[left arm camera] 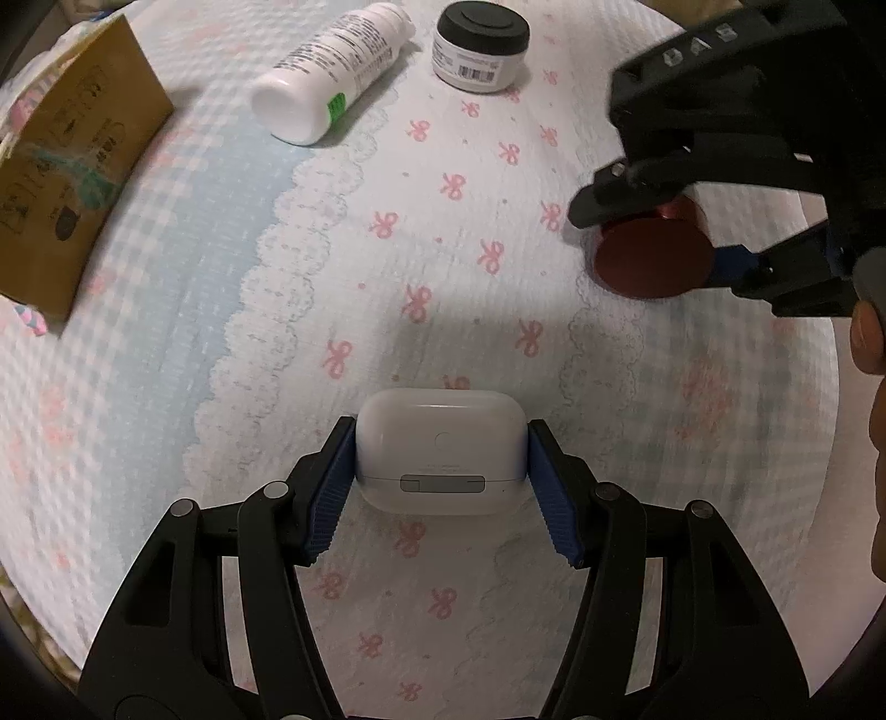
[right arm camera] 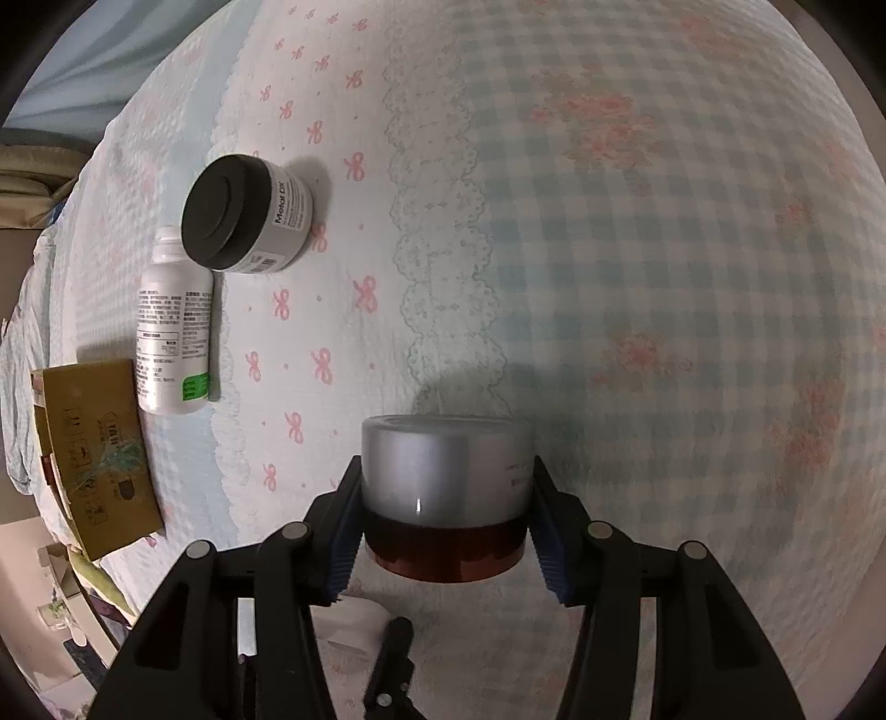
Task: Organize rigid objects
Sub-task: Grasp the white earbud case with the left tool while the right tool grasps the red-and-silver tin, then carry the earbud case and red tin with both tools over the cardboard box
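A white earbud case (left arm camera: 440,448) lies on the quilt, and the blue pads of my left gripper (left arm camera: 443,427) press on its two sides. At the right of the left wrist view, my right gripper (left arm camera: 653,241) is closed around a small round jar with a dark red end (left arm camera: 653,263). In the right wrist view the same jar (right arm camera: 446,482), silver with a red-brown band, sits between the pads of the right gripper (right arm camera: 446,466), which touch both its sides. Part of the white case (right arm camera: 357,628) shows at the bottom of that view.
A white pill bottle (left arm camera: 326,77) (right arm camera: 174,332) lies on its side. Beside it stands a white jar with a black lid (left arm camera: 480,44) (right arm camera: 249,216). A brown cardboard box (left arm camera: 72,183) (right arm camera: 99,459) sits at the quilt's edge. A person's hand (left arm camera: 866,332) shows at the right.
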Action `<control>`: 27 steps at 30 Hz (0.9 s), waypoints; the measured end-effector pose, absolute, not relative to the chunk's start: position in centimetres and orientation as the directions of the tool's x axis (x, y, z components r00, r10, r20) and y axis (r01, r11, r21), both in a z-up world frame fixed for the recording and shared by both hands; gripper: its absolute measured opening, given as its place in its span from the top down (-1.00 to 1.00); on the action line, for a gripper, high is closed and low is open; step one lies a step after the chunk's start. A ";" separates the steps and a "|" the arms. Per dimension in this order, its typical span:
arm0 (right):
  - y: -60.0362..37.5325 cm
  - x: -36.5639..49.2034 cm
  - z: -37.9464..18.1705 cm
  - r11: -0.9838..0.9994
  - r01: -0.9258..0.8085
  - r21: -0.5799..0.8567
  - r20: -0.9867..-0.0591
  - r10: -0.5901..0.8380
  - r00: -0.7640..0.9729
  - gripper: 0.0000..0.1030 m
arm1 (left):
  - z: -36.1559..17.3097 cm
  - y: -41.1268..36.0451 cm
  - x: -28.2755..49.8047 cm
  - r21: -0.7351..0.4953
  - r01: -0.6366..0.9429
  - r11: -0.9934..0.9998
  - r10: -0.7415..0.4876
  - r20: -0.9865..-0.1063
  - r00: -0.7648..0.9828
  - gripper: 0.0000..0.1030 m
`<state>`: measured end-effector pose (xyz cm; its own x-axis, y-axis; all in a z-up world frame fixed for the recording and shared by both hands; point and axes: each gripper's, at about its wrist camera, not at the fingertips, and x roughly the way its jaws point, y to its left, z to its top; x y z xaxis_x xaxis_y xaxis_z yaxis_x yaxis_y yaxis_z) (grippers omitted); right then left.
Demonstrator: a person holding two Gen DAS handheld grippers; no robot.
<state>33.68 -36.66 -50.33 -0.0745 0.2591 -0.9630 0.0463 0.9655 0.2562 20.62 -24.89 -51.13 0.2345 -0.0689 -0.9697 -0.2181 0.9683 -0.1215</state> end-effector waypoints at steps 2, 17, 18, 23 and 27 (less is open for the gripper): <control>-36.7 33.5 -49.8 0.966 0.045 0.255 -0.964 0.257 -0.068 0.04 | -50.5 -24.3 20.5 -0.120 -0.212 0.970 -0.068 -0.969 0.238 -0.11; -34.9 31.7 -38.4 0.964 0.015 0.265 -0.957 0.261 0.123 0.04 | -40.3 -19.4 20.2 -0.178 -0.178 0.968 -0.096 -0.915 0.392 -0.11; -34.7 31.4 -37.5 0.964 0.012 0.264 -0.956 0.260 0.135 0.04 | -38.9 -18.8 20.0 -0.193 -0.174 0.966 -0.108 -0.906 0.410 -0.11; -33.1 28.8 -32.2 0.961 -0.008 0.278 -0.939 0.273 0.208 0.04 | -33.6 -17.8 19.4 -0.250 -0.157 0.956 -0.148 -0.866 0.478 -0.11; -31.3 26.7 -27.8 0.960 -0.051 0.275 -0.922 0.279 0.269 0.04 | -29.2 -15.6 18.5 -0.296 -0.137 0.945 -0.184 -0.831 0.525 -0.11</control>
